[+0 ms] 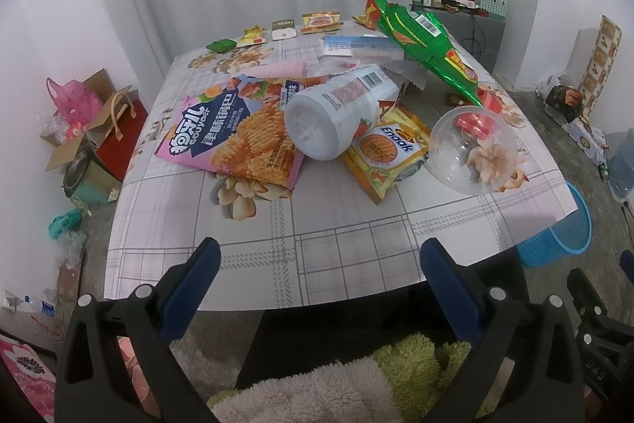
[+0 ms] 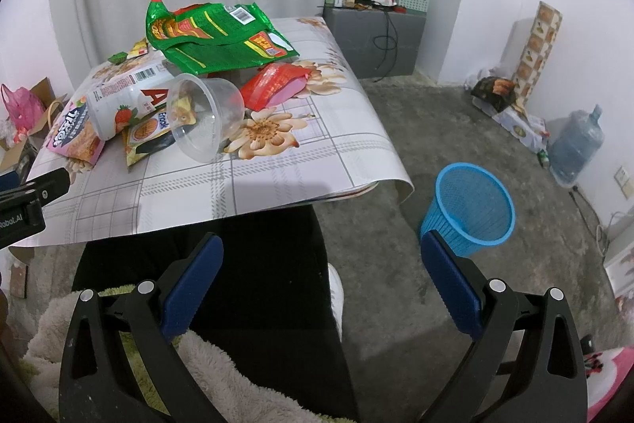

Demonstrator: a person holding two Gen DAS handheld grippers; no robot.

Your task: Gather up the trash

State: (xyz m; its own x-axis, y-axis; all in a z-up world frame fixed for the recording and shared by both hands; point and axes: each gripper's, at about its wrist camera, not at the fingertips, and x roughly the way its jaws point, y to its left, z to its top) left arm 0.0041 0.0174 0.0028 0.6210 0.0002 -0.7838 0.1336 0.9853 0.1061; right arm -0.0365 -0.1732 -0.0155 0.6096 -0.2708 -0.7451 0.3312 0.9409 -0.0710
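Trash lies on a table with a floral cloth: a pink snack bag, a white bottle on its side, a yellow snack packet, a clear plastic cup on its side, and a green foil bag. A red wrapper lies by the cup. A blue mesh bin stands on the floor right of the table. My left gripper is open and empty at the table's near edge. My right gripper is open and empty, below the table edge, left of the bin.
Small wrappers lie along the table's far edge. Boxes and bags sit on the floor at left. A grey cabinet stands behind the table; a water jug stands at right. A fluffy blanket lies below my grippers.
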